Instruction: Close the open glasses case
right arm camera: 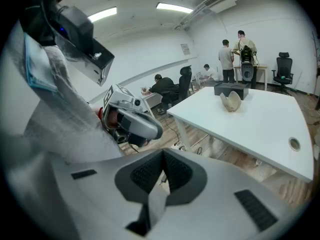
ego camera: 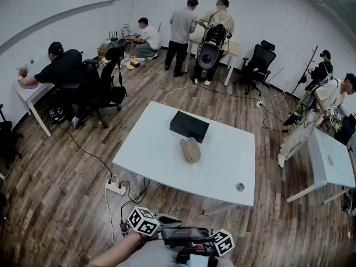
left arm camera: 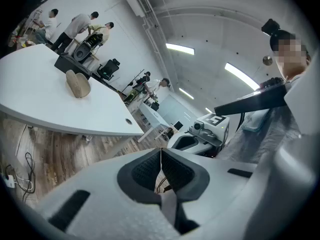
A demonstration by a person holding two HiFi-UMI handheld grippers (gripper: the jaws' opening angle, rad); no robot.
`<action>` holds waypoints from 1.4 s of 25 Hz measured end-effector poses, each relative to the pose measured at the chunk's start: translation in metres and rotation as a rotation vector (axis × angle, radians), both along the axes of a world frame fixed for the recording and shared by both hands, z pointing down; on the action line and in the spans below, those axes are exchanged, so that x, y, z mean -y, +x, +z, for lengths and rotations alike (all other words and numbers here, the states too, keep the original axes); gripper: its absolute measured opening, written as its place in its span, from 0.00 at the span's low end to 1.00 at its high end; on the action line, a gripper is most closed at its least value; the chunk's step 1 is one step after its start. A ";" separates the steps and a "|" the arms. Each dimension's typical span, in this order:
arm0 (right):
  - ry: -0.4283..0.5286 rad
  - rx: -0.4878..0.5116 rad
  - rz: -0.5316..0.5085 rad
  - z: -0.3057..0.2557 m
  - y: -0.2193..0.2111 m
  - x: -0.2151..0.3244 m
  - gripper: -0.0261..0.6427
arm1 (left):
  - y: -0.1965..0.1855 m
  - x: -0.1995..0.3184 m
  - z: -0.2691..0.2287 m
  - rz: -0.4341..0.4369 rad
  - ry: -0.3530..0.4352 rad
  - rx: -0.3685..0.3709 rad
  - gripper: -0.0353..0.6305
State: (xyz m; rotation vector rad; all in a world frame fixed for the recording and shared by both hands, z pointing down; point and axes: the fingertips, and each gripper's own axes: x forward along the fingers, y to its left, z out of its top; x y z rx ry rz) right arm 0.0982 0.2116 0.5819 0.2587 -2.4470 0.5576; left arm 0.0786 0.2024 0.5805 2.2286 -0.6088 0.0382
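Observation:
The tan glasses case [ego camera: 190, 149] lies open like a clam on the white table [ego camera: 161, 160], just in front of a black box [ego camera: 189, 126]. It also shows far off in the left gripper view [left arm camera: 77, 84] and the right gripper view [right arm camera: 231, 101]. Both grippers are held close to the person's body, well short of the table's near edge. My left gripper [left arm camera: 161, 164] is shut, pads together, with nothing between them. My right gripper [right arm camera: 164, 176] is shut and empty too. Their marker cubes [ego camera: 143, 221] [ego camera: 222, 242] show at the bottom of the head view.
A round cable hole [ego camera: 240, 187] sits in the table's near right corner. A power strip [ego camera: 115, 188] with cables lies on the wood floor left of the table. Several people, desks and office chairs stand around the room, and a second white table [ego camera: 331, 160] is at the right.

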 end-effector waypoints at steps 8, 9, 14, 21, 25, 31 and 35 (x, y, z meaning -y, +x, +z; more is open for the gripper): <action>-0.012 0.021 -0.004 -0.003 -0.007 -0.002 0.08 | -0.005 0.000 0.000 0.004 -0.008 0.003 0.08; -0.015 0.037 -0.008 -0.004 -0.008 -0.003 0.08 | -0.005 0.000 0.001 0.006 -0.009 0.003 0.08; -0.036 0.050 -0.039 -0.003 -0.013 -0.008 0.08 | -0.005 0.000 0.003 0.023 -0.017 0.007 0.08; -0.069 0.023 -0.056 0.003 -0.015 -0.011 0.08 | -0.005 0.001 0.006 0.033 -0.033 0.005 0.08; -0.090 0.026 -0.055 0.004 -0.018 -0.010 0.08 | -0.008 0.003 0.008 0.038 -0.040 0.006 0.08; -0.107 0.021 -0.049 0.005 -0.023 -0.007 0.08 | -0.012 0.006 0.008 0.052 -0.045 0.009 0.08; -0.123 0.019 -0.051 0.007 -0.031 -0.006 0.08 | -0.017 0.005 0.013 0.064 -0.055 0.024 0.08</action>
